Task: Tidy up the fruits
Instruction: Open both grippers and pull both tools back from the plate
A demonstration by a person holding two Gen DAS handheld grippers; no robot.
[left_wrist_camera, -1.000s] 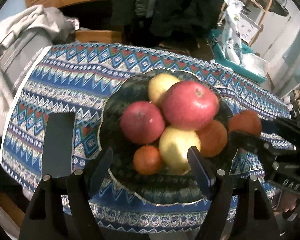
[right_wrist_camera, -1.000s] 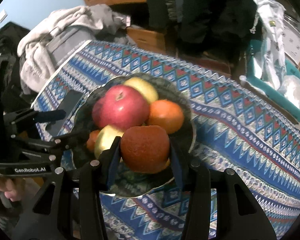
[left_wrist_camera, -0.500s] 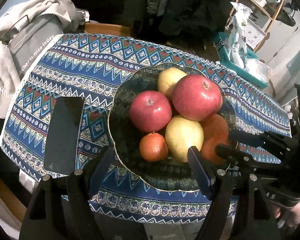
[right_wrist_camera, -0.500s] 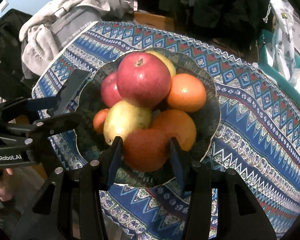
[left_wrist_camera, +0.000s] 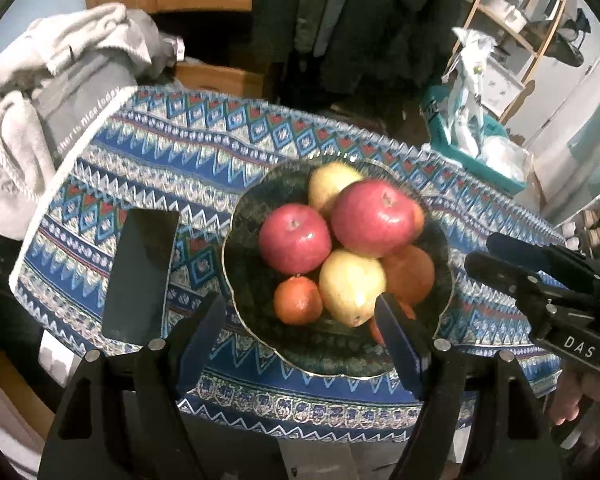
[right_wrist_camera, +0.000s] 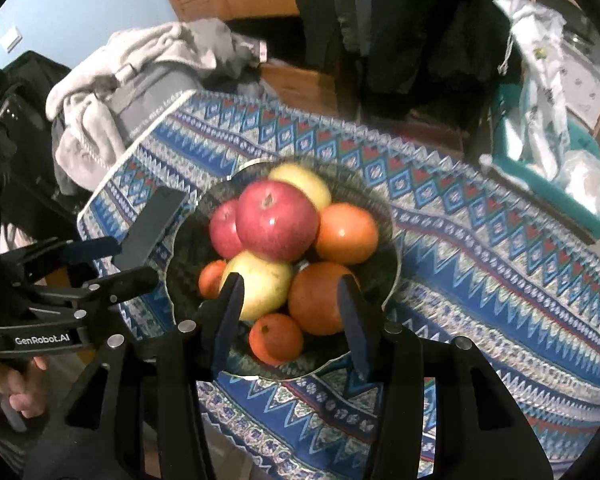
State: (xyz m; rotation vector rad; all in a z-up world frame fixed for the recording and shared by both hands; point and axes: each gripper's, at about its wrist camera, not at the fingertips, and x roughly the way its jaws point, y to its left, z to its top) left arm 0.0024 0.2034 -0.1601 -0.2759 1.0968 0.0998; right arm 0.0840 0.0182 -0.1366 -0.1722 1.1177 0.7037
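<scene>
Both hand-held grippers tilt steeply down over the bowl (right_wrist_camera: 392, 276) on the cloth-covered surface (right_wrist_camera: 500, 264), the left hand-held gripper (left_wrist_camera: 300, 320) above the bowl's near rim with its jaws well apart and empty. The right hand-held gripper (right_wrist_camera: 288, 312) has just been opening, its jaws now slightly apart and clear of the fruit, with a small orange (right_wrist_camera: 276, 338) lying loose in the bowl's near side below them, beside the other oranges and apples piled there
</scene>
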